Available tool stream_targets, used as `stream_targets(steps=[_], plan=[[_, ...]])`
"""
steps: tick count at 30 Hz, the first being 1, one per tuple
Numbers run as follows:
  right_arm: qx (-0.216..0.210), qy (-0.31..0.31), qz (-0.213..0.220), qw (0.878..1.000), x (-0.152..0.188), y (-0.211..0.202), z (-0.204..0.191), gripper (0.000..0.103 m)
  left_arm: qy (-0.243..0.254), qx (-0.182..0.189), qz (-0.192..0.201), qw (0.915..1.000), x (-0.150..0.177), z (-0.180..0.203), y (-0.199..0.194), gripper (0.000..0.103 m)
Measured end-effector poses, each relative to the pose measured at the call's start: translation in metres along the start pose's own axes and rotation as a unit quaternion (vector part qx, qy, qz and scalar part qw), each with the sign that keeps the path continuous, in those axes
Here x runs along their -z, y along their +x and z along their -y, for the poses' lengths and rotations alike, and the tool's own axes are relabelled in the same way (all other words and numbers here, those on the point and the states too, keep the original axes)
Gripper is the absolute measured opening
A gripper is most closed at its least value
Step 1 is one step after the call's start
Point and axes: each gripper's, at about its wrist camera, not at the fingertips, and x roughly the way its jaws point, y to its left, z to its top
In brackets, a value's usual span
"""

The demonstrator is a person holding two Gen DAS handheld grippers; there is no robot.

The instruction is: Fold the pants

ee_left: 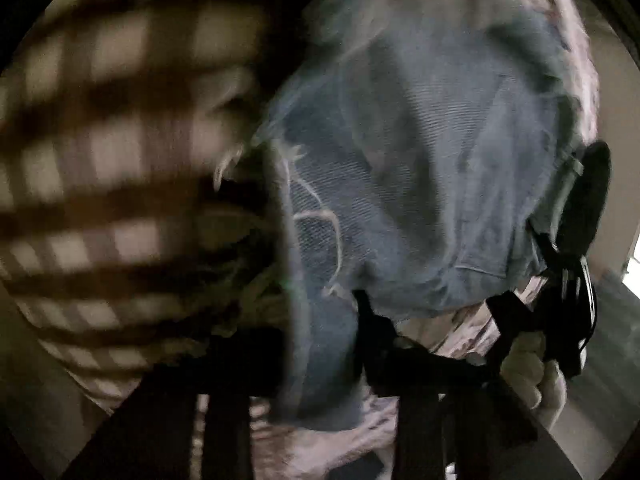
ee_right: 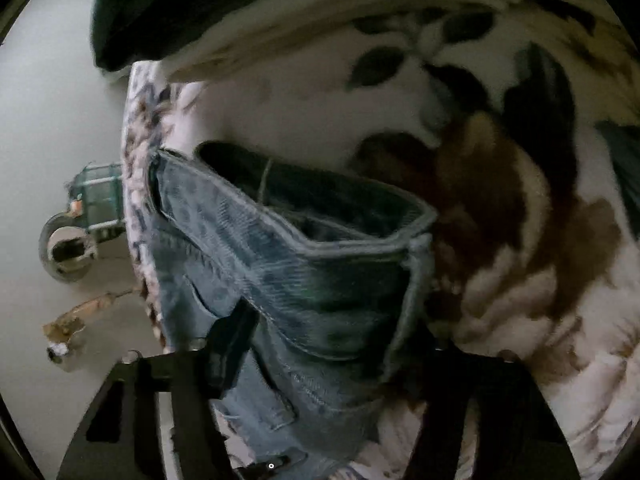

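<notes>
Floral bedspread (ee_right: 520, 280), both grippers' jaws clamped on blue denim pants (ee_right: 304, 264), hem frayed.

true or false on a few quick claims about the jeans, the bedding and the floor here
1. The pants are blue denim. True.
2. They lie neatly folded in a flat stack. False: they are bunched and hanging loose, the waistband gaping open.
3. The blanket behind them is plain white. False: it has brown and dark leaf-like patches.
4. A checked fabric shows in the left wrist view. True.
5. The floor has a few items lying on it. True.
6. The hem is cleanly stitched. False: the edge is frayed, with loose threads.
</notes>
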Motion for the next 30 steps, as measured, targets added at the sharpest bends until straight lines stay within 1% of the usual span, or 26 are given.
stream_targets(steps=[1,2,3,5,7,9,10,11,12,13,14,15,16,17,18,19,20,21,23,24,25,26,27,28,29,30], plan=[[-0.003,0.003,0.006,1.000,0.005,-0.004,0.001,0.050,0.030,-0.009,0.004,0.9995,0.001,0.007,-0.006,0.020],[-0.013,0.013,0.011,1.000,0.012,-0.011,0.003,0.041,0.049,-0.013,0.005,0.9987,0.002,0.012,-0.010,0.019],[-0.020,0.023,0.017,0.999,0.019,-0.017,0.004,0.038,0.081,-0.022,0.006,0.9965,0.002,0.018,-0.018,0.019],[-0.033,0.042,0.029,0.998,0.038,-0.035,0.004,0.036,0.140,-0.037,0.007,0.9895,-0.003,0.028,-0.035,0.019],[-0.045,0.061,0.038,0.996,0.057,-0.050,0.005,0.035,0.182,-0.051,0.005,0.9819,-0.009,0.036,-0.050,0.019],[-0.060,0.099,0.050,0.992,0.091,-0.064,0.015,0.035,0.233,-0.066,0.000,0.9703,-0.017,0.044,-0.068,0.019],[-0.068,0.122,0.055,0.989,0.109,-0.069,0.022,0.035,0.254,-0.072,-0.005,0.9644,-0.016,0.051,-0.070,0.019],[-0.072,0.136,0.059,0.986,0.124,-0.071,0.029,0.035,0.278,-0.083,-0.005,0.9569,-0.018,0.053,-0.077,0.019],[-0.067,0.139,0.060,0.986,0.139,-0.072,0.034,0.035,0.300,-0.096,-0.007,0.9491,-0.021,0.052,-0.080,0.020],[-0.062,0.140,0.061,0.986,0.153,-0.069,0.038,0.036,0.312,-0.106,-0.011,0.9440,-0.022,0.050,-0.081,0.023],[-0.060,0.139,0.057,0.987,0.164,-0.062,0.044,0.041,0.317,-0.120,-0.005,0.9408,-0.023,0.045,-0.083,0.025],[-0.052,0.136,0.048,0.988,0.171,-0.057,0.049,0.052,0.313,-0.132,0.000,0.9407,-0.022,0.039,-0.087,0.031],[-0.029,0.136,0.041,0.989,0.177,-0.052,0.053,0.060,0.305,-0.129,-0.001,0.9435,-0.019,0.032,-0.090,0.038],[-0.023,0.136,0.041,0.990,0.183,-0.050,0.057,0.068,0.300,-0.118,0.005,0.9467,-0.014,0.027,-0.097,0.042],[-0.033,0.136,0.042,0.989,0.187,-0.049,0.061,0.070,0.287,-0.102,0.018,0.9522,-0.008,0.021,-0.107,0.058],[-0.040,0.138,0.040,0.989,0.188,-0.048,0.062,0.073,0.273,-0.091,0.030,0.9572,-0.007,0.011,-0.114,0.085],[-0.050,0.135,0.036,0.989,0.191,-0.048,0.062,0.079,0.236,-0.071,0.050,0.9678,0.000,0.001,-0.124,0.094],[-0.049,0.126,0.032,0.990,0.193,-0.048,0.062,0.080,0.211,-0.059,0.057,0.9739,0.003,-0.007,-0.131,0.098],[-0.038,0.113,0.024,0.993,0.190,-0.048,0.059,0.081,0.151,-0.036,0.061,0.9860,0.018,-0.022,-0.128,0.098],[-0.043,0.111,0.020,0.993,0.188,-0.046,0.059,0.081,0.109,-0.003,0.054,0.9926,0.024,-0.026,-0.123,0.098],[-0.042,0.111,0.018,0.993,0.181,-0.045,0.059,0.081,0.085,0.012,0.050,0.9950,0.030,-0.015,-0.105,0.098],[-0.044,0.109,0.018,0.993,0.179,-0.045,0.060,0.081,0.051,0.037,0.034,0.9974,0.034,-0.018,-0.090,0.098],[-0.052,0.107,0.016,0.993,0.175,-0.043,0.058,0.081,0.023,0.055,0.020,0.9981,0.032,-0.018,-0.080,0.098],[-0.052,0.107,0.014,0.993,0.170,-0.040,0.056,0.081,-0.007,0.077,0.009,0.9970,0.030,-0.016,-0.068,0.098],[-0.052,0.107,0.014,0.993,0.166,-0.040,0.056,0.081,-0.037,0.097,0.009,0.9946,0.033,-0.015,-0.050,0.098],[-0.058,0.107,0.013,0.993,0.158,-0.035,0.056,0.081,-0.064,0.112,0.014,0.9915,0.027,-0.017,-0.043,0.098]])
